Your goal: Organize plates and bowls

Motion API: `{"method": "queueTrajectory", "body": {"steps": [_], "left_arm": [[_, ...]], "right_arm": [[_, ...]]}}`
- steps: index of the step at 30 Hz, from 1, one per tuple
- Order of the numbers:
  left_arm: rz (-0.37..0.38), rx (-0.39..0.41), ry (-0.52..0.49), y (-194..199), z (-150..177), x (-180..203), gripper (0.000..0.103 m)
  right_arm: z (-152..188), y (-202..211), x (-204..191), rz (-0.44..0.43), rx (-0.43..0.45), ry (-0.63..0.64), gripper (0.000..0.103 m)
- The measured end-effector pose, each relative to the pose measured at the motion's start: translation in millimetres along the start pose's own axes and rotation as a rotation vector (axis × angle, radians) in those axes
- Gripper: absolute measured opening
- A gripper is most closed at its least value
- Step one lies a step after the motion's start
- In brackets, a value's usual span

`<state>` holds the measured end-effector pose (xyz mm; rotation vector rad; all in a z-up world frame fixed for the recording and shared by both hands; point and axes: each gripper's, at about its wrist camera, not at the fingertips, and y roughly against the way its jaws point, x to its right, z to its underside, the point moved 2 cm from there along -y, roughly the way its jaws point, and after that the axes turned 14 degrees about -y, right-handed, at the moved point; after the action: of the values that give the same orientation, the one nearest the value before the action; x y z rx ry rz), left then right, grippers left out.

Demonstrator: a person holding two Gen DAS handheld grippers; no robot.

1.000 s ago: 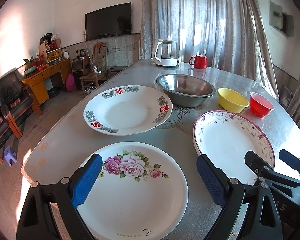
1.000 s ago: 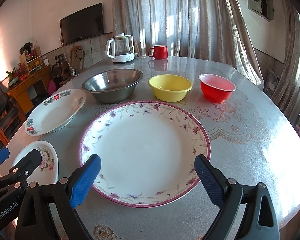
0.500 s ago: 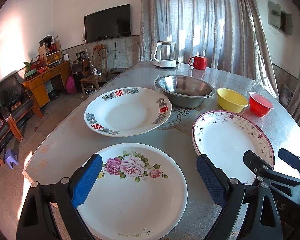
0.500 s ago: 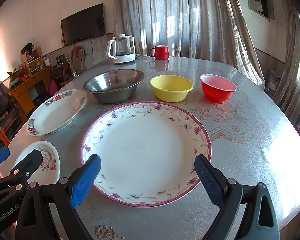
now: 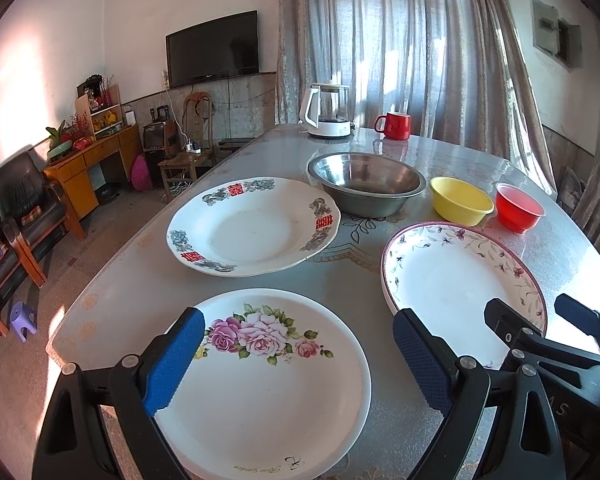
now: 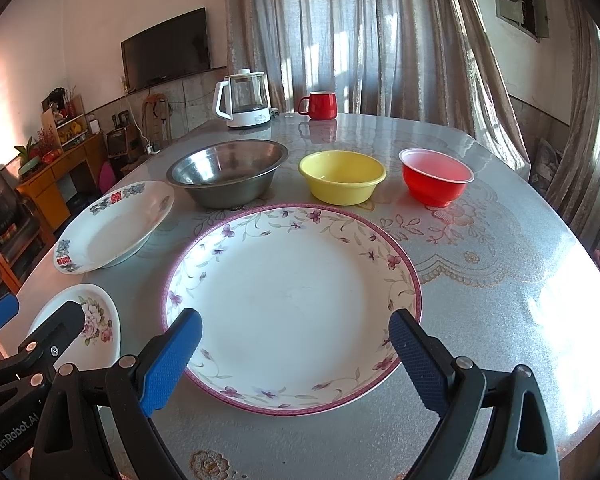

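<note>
My left gripper (image 5: 300,354) is open and empty, hovering over the near side of a white rose plate (image 5: 268,384). My right gripper (image 6: 296,354) is open and empty over the near rim of a large purple-rimmed floral plate (image 6: 296,300), which also shows in the left wrist view (image 5: 456,276). Further back are a white plate with red characters (image 5: 252,226), a steel bowl (image 6: 228,170), a yellow bowl (image 6: 342,176) and a red bowl (image 6: 436,176). All stand apart on the table.
A white kettle (image 6: 244,98) and a red mug (image 6: 320,105) stand at the table's far end (image 6: 380,128). Curtains hang behind. The table's left edge (image 5: 112,264) drops to the floor, with chairs and a cabinet beyond.
Both grippers stay open and nearly still; the views have shifted only slightly. No dish has moved.
</note>
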<state>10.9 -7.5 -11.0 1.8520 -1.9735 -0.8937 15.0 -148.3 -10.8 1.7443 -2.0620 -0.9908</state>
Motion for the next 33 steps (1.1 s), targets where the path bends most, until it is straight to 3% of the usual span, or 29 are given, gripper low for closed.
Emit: {"method": "queueTrajectory", "body": {"steps": [33], "left_arm": [[0.009, -0.005, -0.037, -5, -3, 11, 0.096]], "right_arm": [[-3, -7, 6, -0.007, -0.007, -0.025, 0.097]]}}
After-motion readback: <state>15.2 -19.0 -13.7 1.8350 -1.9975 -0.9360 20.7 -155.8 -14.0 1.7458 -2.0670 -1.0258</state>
